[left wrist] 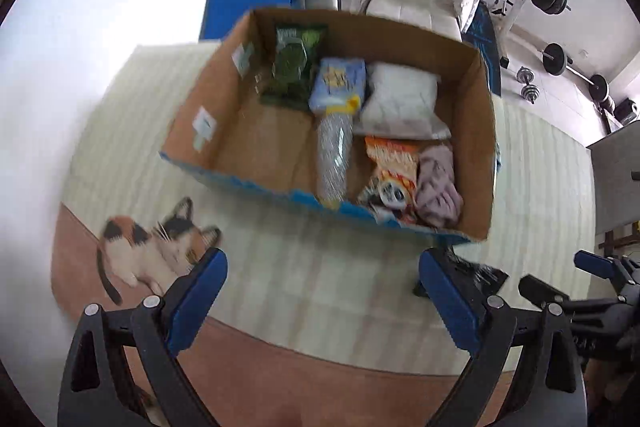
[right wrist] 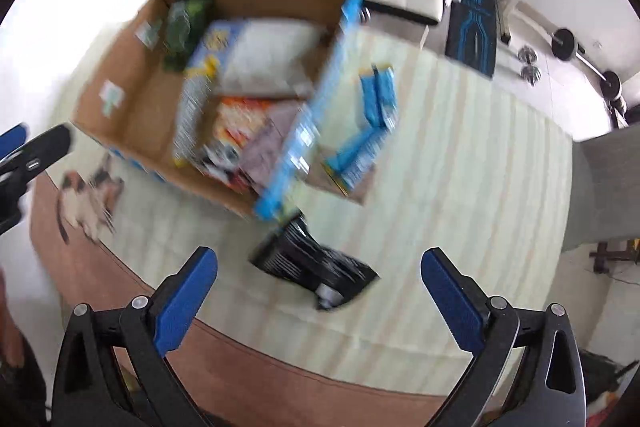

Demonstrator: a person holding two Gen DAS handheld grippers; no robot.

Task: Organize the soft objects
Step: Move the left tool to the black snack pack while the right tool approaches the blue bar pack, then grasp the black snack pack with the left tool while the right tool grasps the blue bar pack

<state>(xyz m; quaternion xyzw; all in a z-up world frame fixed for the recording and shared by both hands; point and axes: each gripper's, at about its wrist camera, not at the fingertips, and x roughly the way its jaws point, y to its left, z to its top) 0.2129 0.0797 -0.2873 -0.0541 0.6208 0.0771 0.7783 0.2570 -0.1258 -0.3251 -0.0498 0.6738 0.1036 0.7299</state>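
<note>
Pale ribbed matting (left wrist: 320, 287) with a brown border and a printed calico cat (left wrist: 148, 251) covers the floor beneath my two tools, with white cushioned seating and barbell weights behind. My left hand-held gripper (left wrist: 322, 291) hangs spread wide over bare mat, its blue ribbed pads gripping nothing. My right hand-held gripper (right wrist: 318, 291) is likewise fully spread and empty, pointing down at a crinkled black foil pouch (right wrist: 312, 267) that lies flat on the mat between its fingers but clear of both pads. Beyond sits an open corrugated cardboard box (left wrist: 192, 131) with blue printed outer sides. Inside it I see a green packet (left wrist: 294, 67), a light-blue pack (left wrist: 340, 79), a clear dimpled plastic bottle (left wrist: 334, 155), a plump white pillow-like bag (left wrist: 400, 99), an orange snack packet (left wrist: 390, 171) and a bunched mauve cloth (left wrist: 438, 183). To the box's right, on the mat, lie two glossy blue packets (right wrist: 376, 99), blurred in my right view.
</note>
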